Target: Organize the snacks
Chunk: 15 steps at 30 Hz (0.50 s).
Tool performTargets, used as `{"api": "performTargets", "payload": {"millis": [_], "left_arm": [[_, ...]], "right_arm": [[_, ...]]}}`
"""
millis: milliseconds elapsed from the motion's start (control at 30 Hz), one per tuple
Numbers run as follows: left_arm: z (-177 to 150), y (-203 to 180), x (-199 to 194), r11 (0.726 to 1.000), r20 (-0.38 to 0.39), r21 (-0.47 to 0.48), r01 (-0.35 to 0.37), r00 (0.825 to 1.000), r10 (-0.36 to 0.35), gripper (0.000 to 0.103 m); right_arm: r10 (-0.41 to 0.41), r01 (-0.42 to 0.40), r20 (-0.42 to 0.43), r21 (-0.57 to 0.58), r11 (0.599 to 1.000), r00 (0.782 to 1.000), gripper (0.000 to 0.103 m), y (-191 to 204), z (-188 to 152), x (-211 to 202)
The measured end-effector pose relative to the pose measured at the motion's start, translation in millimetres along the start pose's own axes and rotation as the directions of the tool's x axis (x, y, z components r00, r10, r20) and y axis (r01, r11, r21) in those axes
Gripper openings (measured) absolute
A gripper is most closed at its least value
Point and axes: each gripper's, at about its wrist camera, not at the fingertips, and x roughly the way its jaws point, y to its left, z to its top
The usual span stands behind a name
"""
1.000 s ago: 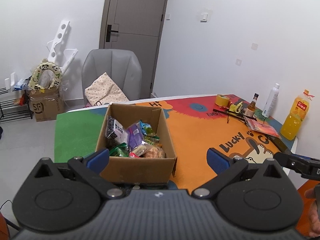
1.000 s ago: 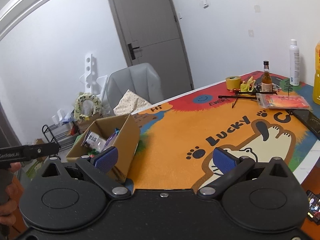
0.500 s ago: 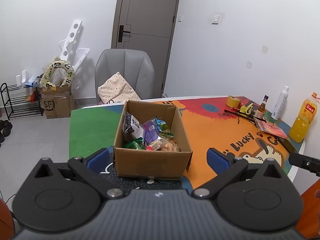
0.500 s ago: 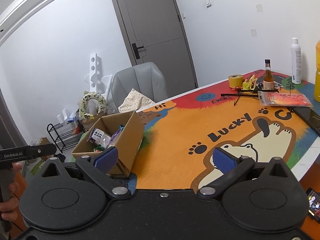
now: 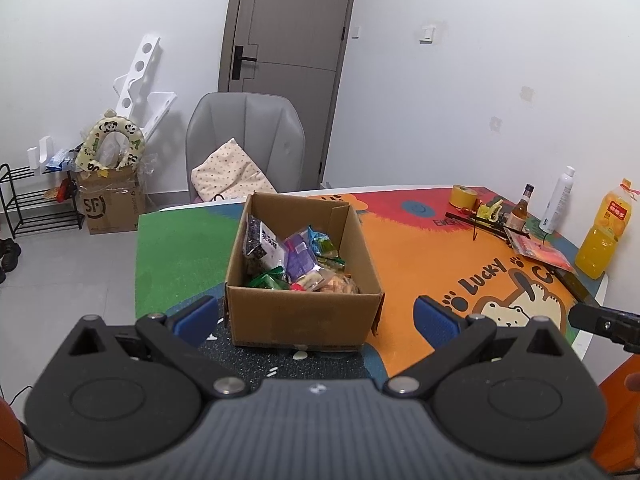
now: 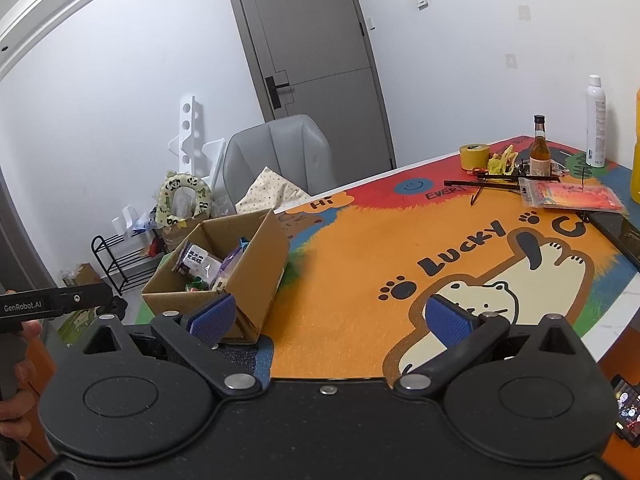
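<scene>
An open cardboard box [image 5: 300,316] [image 6: 260,264] sits on the colourful table mat, with several snack packets [image 5: 296,260] [image 6: 204,268] inside. My left gripper [image 5: 316,316] hangs open just in front of the box's near wall, its blue pads spread wider than the box and holding nothing. Over the orange part of the mat, right of the box, my right gripper [image 6: 336,316] is open and empty too. The tip of the right gripper shows at the right edge of the left wrist view.
A tape roll [image 6: 474,156], brown bottle [image 6: 540,144], white spray bottle [image 6: 595,120], orange drink bottle [image 5: 604,236] and a red packet [image 6: 572,196] stand at the table's far right. A grey chair [image 5: 244,140] with a cushion is behind the table. The mat [image 6: 360,260] between box and bottles is bare.
Both grippers have drawn back from the table and risen a little, so the box looks smaller and farther off. Both stay open. Nothing on the table has moved.
</scene>
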Motion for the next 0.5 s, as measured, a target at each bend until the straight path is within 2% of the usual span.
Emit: {"api": "performTargets", "payload": {"millis": [500], "left_arm": [[-0.6,-7.8,0.3,1.000,0.003,0.016,0.022,1.000,-0.022,0.103]], "right_arm": [[-0.021,0.021,0.011,-0.002,1.000,1.000,0.103,-1.7,2.2,-3.5]]}}
